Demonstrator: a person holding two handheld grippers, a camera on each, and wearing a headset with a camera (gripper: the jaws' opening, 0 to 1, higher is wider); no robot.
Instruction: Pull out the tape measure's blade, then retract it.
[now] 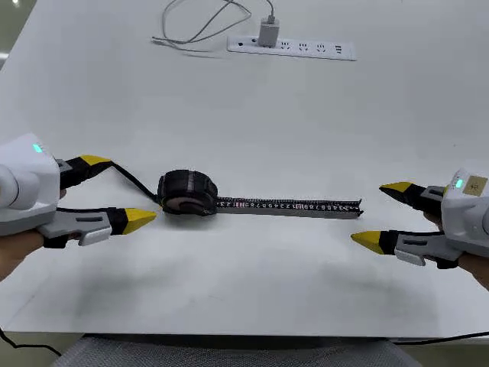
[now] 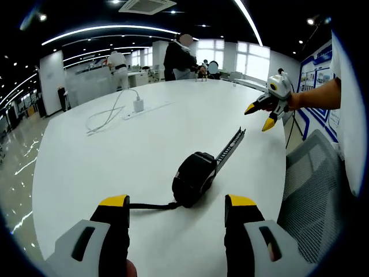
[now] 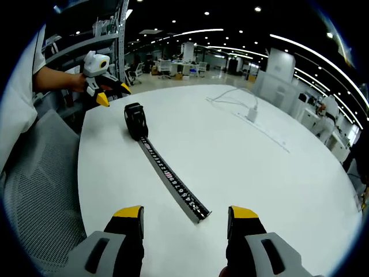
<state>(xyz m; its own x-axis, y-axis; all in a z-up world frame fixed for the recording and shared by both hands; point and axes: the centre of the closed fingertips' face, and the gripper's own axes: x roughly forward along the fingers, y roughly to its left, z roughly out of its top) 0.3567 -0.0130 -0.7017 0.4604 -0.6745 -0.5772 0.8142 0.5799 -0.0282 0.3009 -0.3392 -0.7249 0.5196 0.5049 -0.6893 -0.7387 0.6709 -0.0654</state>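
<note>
Yellow-tipped left claw [image 1: 126, 189] and right claw [image 1: 372, 212] gape wide, empty, flanking tape measure [image 1: 187, 193].

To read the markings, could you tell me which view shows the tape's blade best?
The right gripper view: the blade runs toward the camera with its printed markings large. The head view shows its whole length, smaller; the left gripper view, foreshortened beyond the case.

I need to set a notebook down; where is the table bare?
Bare: the stretch between the blade and the power strip, and the table along its near edge. Crowded: around the tape measure, between the left gripper and right gripper.
</note>
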